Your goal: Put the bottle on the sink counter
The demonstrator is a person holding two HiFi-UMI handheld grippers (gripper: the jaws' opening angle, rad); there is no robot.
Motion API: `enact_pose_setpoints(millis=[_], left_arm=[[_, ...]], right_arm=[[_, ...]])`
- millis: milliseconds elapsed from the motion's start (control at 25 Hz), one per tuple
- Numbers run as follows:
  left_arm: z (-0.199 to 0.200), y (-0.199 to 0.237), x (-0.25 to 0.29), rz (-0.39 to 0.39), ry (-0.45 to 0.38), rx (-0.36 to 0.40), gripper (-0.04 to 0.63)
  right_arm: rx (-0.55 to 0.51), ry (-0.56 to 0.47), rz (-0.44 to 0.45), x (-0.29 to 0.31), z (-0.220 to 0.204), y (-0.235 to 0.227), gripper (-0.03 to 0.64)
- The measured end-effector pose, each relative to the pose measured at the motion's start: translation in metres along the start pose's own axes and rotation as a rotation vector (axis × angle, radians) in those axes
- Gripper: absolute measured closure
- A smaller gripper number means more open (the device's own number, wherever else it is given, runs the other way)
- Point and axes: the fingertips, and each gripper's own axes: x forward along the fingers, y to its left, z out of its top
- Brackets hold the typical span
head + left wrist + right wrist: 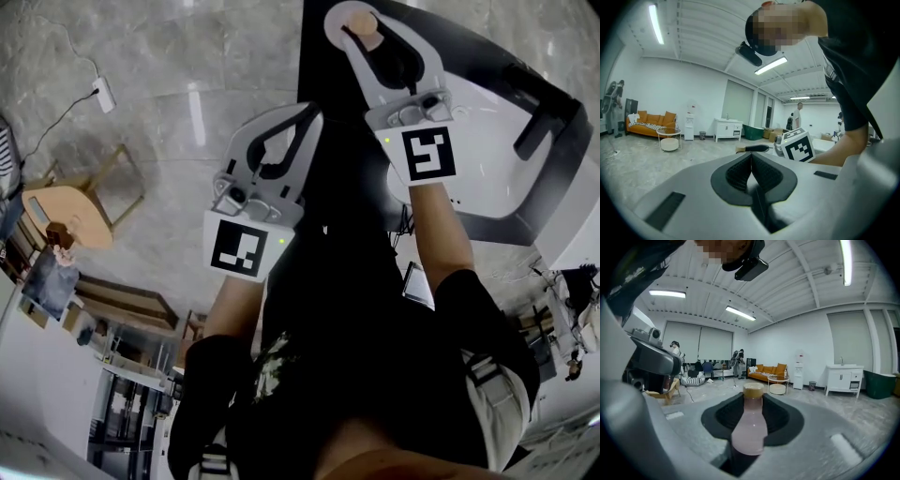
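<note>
The bottle (749,427) is pale pink with a tan cap. It shows against the dark grey ribbed pads of the right claw (753,399), whose shell is greyish white. The left claw (751,157) has the same pale shell and black ribbed pads. The marker cube (428,155) on the right claw is patterned in black squares on white. The floor (187,103) is grey, marbled with pale veins. The sofa (768,371) is orange. Right of the sofa is a white cabinet (843,378), and further right a dark green tub (880,384). The person's shirt (356,319) is black.
</note>
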Motion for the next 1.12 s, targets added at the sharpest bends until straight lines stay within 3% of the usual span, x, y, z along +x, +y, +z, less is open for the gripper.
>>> enact_pose_setpoints(millis=[240,560,920,960,1040,1120], left_arm=[[-0.014,0.013,0.004,0.017,0.027,-0.017,0.581],[-0.016,-0.007,0.005,-0.004,0.027,-0.036,0.581],[0.0,-0.013,-0.008,0.004,0.006,-0.039,0.581],[0.0,-0.013,-0.008,0.001,0.004,-0.036,0.581],[0.001,-0.017,-0.011,-0.006,0.0,-0.04,0.581],[0.006,-0.025,-0.017,-0.015,-0.013,-0.037,0.581]], right_arm=[[0.017,0.008,0.02,0.02,-0.02,-0.001,0.501],[0.023,-0.012,0.0,0.011,-0.033,0.005,0.5],[0.026,-0.032,-0.007,0.005,-0.032,0.009,0.494],[0.036,-0.044,-0.009,0.005,-0.029,0.008,0.487],[0.053,-0.067,-0.016,0.002,-0.023,0.01,0.375],[0.05,-0.072,-0.02,-0.004,-0.017,0.012,0.37]])
